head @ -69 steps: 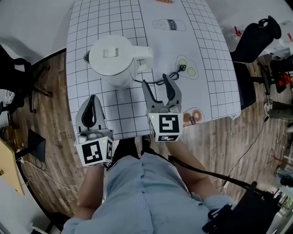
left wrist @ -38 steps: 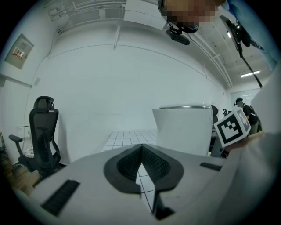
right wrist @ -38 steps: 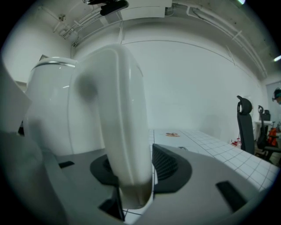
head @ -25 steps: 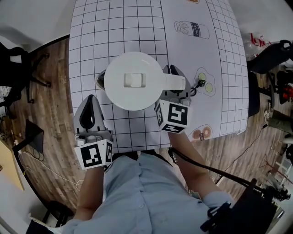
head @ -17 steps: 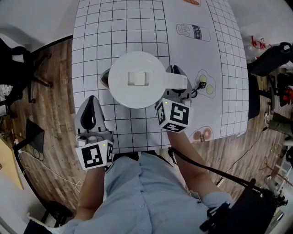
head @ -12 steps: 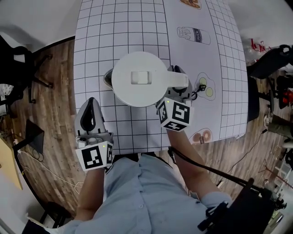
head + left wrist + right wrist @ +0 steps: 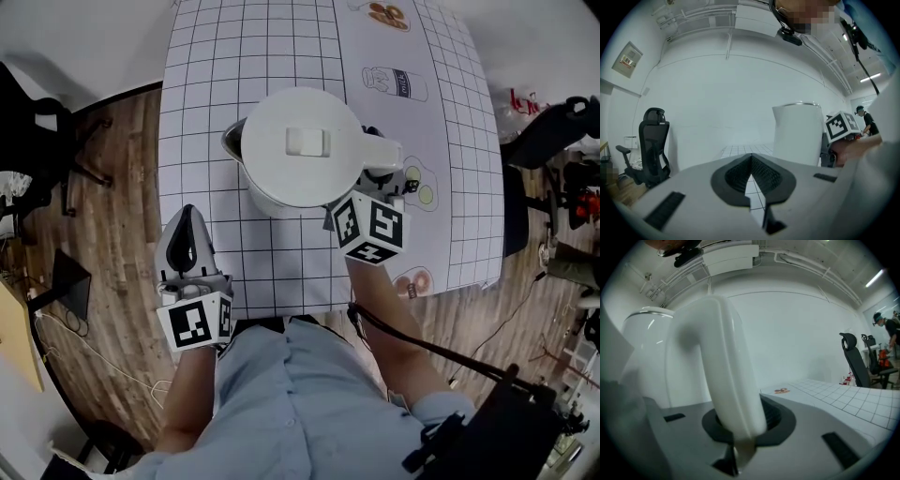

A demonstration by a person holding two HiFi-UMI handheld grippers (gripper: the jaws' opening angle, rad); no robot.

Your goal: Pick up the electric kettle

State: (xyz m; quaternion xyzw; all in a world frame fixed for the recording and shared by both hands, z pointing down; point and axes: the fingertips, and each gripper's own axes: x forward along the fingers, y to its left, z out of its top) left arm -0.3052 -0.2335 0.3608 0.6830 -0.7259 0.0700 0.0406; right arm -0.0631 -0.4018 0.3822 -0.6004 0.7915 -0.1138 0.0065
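The white electric kettle (image 7: pixel 300 150) hangs above the grid-patterned table (image 7: pixel 216 56), its lid facing up at me. My right gripper (image 7: pixel 376 176) is shut on the kettle's handle (image 7: pixel 382 153) from the near right. The right gripper view shows the curved handle (image 7: pixel 724 376) pressed between the pads of that gripper (image 7: pixel 739 430), with the kettle body (image 7: pixel 642 348) to its left. My left gripper (image 7: pixel 190 217) is shut with nothing in it over the table's near left edge. From it the kettle (image 7: pixel 799 133) rises ahead and to the right.
A black cable (image 7: pixel 410 178) lies on the table right of the kettle, by a fried-egg drawing. A milk-bottle print (image 7: pixel 394 82) lies further back. Office chairs stand left (image 7: pixel 37 131) and right (image 7: pixel 553 122) of the table. A person (image 7: pixel 887 331) stands far off.
The kettle has risen off the table with my right gripper on its handle and now looks larger and further back-right. The left gripper has stayed put.
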